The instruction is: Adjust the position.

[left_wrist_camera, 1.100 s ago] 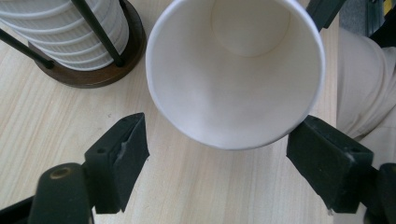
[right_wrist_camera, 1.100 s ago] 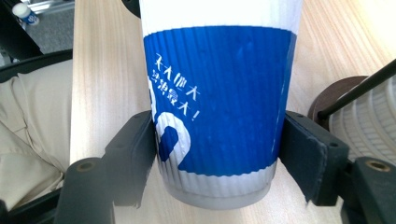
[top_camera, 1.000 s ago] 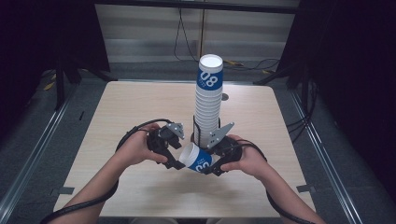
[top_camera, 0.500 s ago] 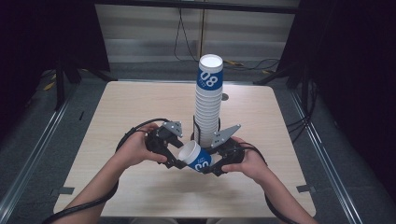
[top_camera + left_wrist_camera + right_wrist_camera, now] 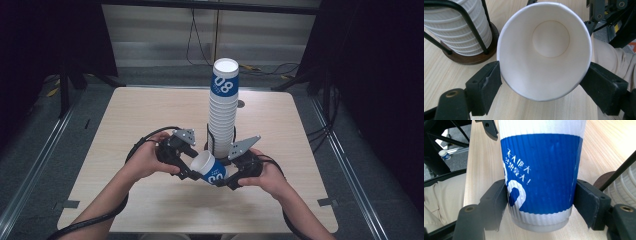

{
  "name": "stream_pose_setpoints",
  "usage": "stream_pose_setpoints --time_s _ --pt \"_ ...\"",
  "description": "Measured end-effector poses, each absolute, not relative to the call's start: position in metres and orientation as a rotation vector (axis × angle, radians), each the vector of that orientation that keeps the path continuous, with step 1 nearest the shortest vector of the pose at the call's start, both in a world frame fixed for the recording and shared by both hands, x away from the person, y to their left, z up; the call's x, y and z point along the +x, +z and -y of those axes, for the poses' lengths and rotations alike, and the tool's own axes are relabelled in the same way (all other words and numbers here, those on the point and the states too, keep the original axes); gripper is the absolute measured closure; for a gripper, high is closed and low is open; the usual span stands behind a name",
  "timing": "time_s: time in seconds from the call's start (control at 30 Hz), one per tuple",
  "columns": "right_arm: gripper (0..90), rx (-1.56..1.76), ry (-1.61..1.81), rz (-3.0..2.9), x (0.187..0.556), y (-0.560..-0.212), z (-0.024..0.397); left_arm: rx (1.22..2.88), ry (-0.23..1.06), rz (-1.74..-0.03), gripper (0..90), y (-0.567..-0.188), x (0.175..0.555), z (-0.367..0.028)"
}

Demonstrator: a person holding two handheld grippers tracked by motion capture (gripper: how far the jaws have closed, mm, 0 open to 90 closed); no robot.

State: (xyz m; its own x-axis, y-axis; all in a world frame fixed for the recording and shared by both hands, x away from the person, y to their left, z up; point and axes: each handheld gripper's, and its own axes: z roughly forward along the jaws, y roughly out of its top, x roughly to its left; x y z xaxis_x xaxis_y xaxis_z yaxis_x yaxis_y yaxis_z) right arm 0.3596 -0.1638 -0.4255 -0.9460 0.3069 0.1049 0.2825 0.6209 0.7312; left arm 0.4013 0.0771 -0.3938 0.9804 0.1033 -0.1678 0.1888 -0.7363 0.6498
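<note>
A single paper cup (image 5: 211,170) lies tilted between both hands at the table's six o'clock, the right gripper (image 5: 235,176) clenched on its base while the left gripper (image 5: 188,167), jaws just opening, lets its rim go, leaving it unplaced beside the stack (image 5: 223,112).

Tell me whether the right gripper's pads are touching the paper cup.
Touching. In the right gripper view, the right gripper has both pads pressed against the paper cup near its base, one on each side, with no gap visible.

Tall stack of cups (image 5: 223,107) in wire holder (image 5: 471,26), wooden table (image 5: 150,112)
</note>
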Motion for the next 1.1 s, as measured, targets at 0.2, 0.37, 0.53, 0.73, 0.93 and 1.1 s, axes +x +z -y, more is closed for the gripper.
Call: stream_pose_setpoints --time_s 0.2,0.37,0.53,0.73,0.93,1.1 --pt "29.4 0.498 1.285 -2.79 0.3577 -0.4283 0.1637 2.369 -0.174 -0.201 16.1 -0.3969 0.4015 -0.0755" --pt "29.4 0.48 1.304 -2.775 0.3574 -0.4277 0.1642 2.359 -0.177 -0.211 15.8 -0.3967 0.401 -0.0749" --pt "29.4 0.481 1.311 -2.768 0.3576 -0.429 0.165 2.354 -0.18 -0.206 15.7 -0.3975 0.4019 -0.0733" --pt "29.4 0.467 1.292 -2.78 0.3587 -0.4302 0.1638 2.364 -0.178 -0.203 15.9 -0.3972 0.4019 -0.0717" --pt "29.4 0.465 1.284 -2.782 0.3593 -0.431 0.1619 2.407 -0.16 -0.198 16.7 -0.3953 0.4022 -0.0724" --pt "29.4 0.461 1.268 -2.793 0.3597 -0.4339 0.1602 2.396 -0.173 -0.21 18.9 -0.3979 0.4 -0.0704"
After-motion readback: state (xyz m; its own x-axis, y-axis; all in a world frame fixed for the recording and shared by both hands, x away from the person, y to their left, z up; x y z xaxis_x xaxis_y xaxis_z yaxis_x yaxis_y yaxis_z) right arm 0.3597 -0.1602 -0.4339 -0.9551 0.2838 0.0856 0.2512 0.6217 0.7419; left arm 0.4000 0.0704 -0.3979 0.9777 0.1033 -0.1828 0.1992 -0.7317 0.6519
